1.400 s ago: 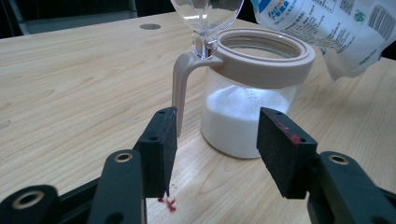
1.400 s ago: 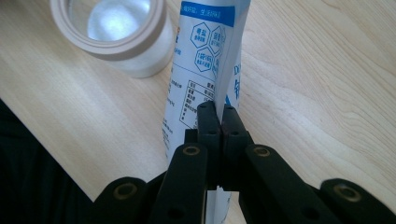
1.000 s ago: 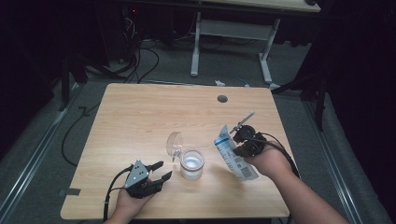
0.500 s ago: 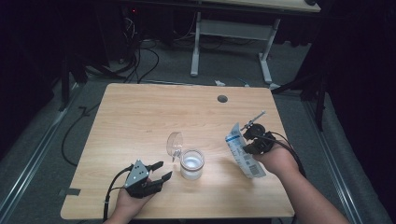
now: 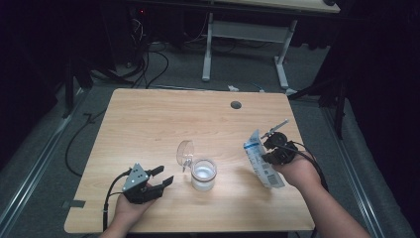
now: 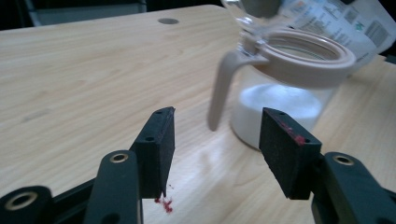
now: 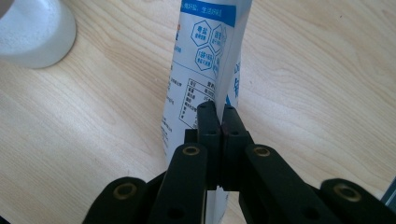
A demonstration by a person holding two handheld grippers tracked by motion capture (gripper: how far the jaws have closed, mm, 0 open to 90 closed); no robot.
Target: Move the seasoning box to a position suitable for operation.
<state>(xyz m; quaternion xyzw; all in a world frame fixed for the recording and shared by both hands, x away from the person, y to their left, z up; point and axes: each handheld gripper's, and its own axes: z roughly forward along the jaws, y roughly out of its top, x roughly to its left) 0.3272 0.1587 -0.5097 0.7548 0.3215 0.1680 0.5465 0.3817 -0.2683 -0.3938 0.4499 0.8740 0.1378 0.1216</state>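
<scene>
Since the earlier frames, the right gripper (image 5: 265, 148) has carried the blue-and-white printed bag (image 5: 261, 159) away from the glass jar (image 5: 203, 174) toward the right side of the wooden table (image 5: 158, 124), and the bag now hangs apart from the jar with its lower end near the table's front right area. Its 2 jaws are pressed together on the bag's thin edge, as the right gripper view shows (image 7: 218, 114). The jar stands near the table's front middle, holding white powder, its hinged lid (image 5: 185, 151) tipped up and open on its left. Left of the jar, the left gripper (image 5: 161, 175) hovers just above the table with its jaws apart and nothing between them; in the left gripper view (image 6: 217, 140) they point toward the jar's beige collar and latch (image 6: 219, 88).
</scene>
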